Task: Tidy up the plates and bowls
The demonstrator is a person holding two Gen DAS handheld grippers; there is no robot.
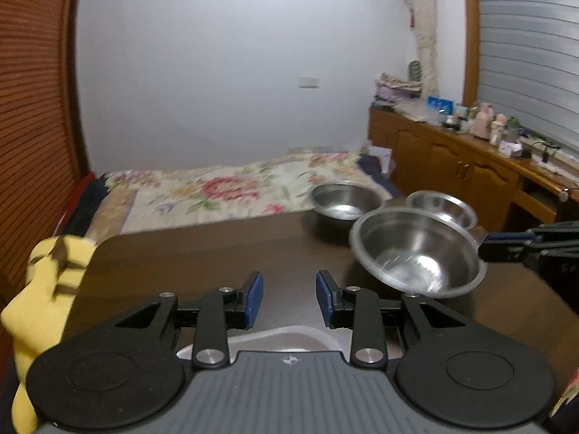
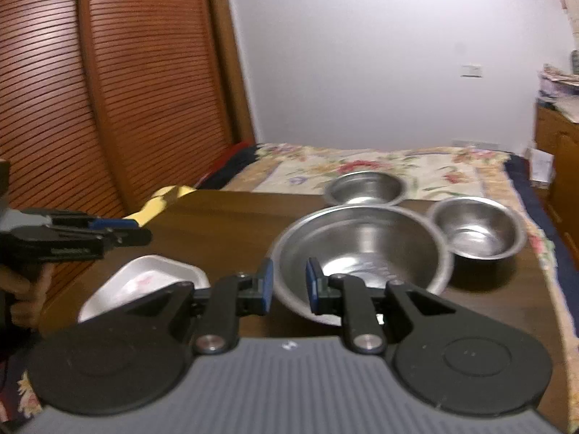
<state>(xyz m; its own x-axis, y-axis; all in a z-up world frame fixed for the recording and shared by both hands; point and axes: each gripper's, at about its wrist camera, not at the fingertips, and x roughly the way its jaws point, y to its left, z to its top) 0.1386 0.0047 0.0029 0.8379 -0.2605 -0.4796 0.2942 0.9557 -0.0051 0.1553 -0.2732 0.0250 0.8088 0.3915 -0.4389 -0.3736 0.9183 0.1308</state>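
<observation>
Currently the left claw [image 1: 288,298] hovers with its jaws apart and nothing between them, above the white plate [image 2: 144,282] that lies at the near left of the table [image 2: 231,217]. The plate looks ceramic: judged stiff, fragile and glossy, best taken at its raised rim. To its right, the right claw [image 2: 288,285] clamps the near rim of the large steel bowl [image 2: 362,256]; in the left wrist view this bowl [image 1: 416,249] is tilted and appears lifted off the table. Thin steel is judged light, rigid and slippery, so a rim pinch allows swing; a deep bite on the rim is advised. Behind it stands a small steel bowl [image 2: 365,186], and further right a second small steel bowl [image 2: 477,229], both upright near the far table edge. These two stand closest to the large bowl's path. A yellow cloth [image 1: 43,289] hangs at the left table corner, well apart from the bowls. A bed [image 2: 362,170] lies beyond.
</observation>
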